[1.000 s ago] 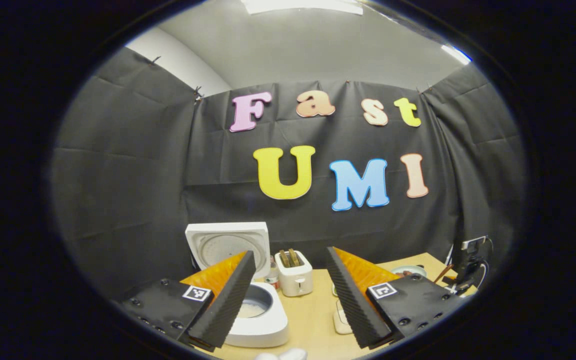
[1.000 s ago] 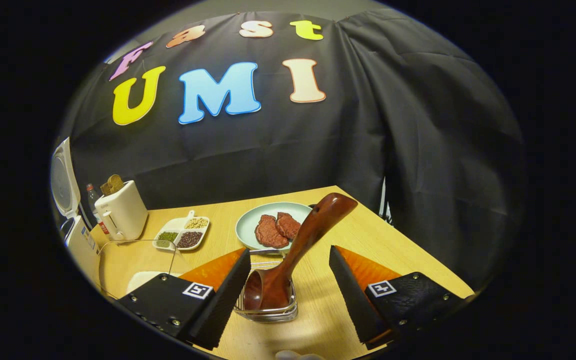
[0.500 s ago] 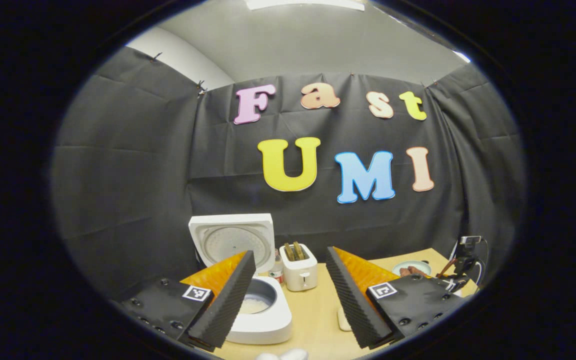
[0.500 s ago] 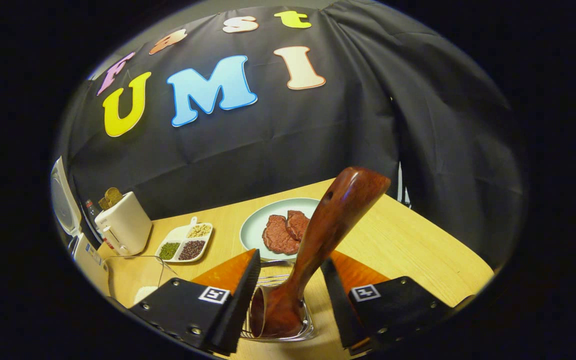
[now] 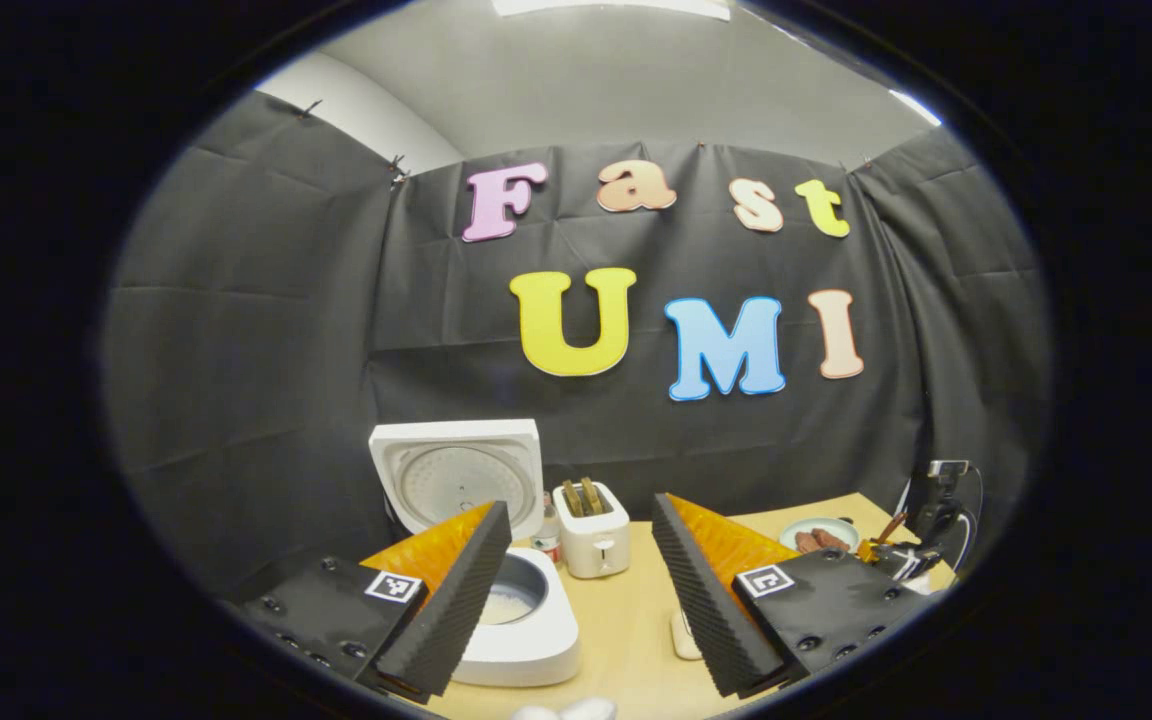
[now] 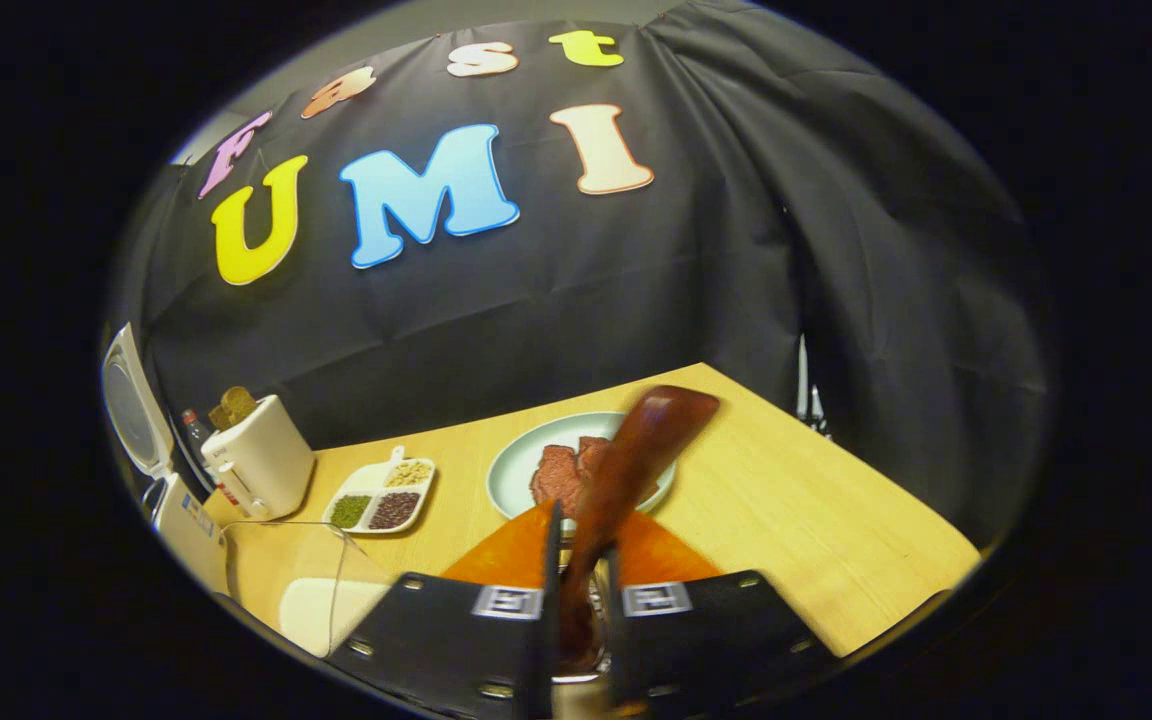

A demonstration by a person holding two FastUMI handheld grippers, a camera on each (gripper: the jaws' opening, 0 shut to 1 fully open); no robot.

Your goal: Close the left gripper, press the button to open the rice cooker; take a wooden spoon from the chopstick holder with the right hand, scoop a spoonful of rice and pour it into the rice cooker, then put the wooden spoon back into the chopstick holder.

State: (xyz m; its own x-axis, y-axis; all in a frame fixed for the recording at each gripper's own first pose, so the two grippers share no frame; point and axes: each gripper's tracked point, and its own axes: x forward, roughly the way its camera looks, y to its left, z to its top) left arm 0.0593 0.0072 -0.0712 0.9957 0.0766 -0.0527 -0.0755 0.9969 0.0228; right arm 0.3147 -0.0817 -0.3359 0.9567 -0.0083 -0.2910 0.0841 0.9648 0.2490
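The wooden spoon [image 6: 641,455] stands bowl-down in the wire chopstick holder [image 6: 584,662], its handle leaning up and to the right. My right gripper [image 6: 582,515] is shut on the lower part of that handle, just above the holder. The white rice cooker [image 5: 528,645] sits at the table's left with its lid [image 5: 456,478] raised and rice in the pot. My left gripper [image 5: 579,502] hangs open in front of it, holding nothing. A clear glass box [image 6: 304,590] holding white rice stands left of my right gripper.
A white toaster [image 6: 258,465] with bread stands beside the rice cooker [image 6: 131,412]. A divided dish of beans [image 6: 382,497] and a pale plate [image 6: 518,470] with two meat slices lie mid-table. The table's right edge [image 6: 866,480] meets the black cloth.
My right gripper has moved in over the chopstick holder and its fingers have shut on the spoon handle. My left gripper has stayed open and has hardly moved.
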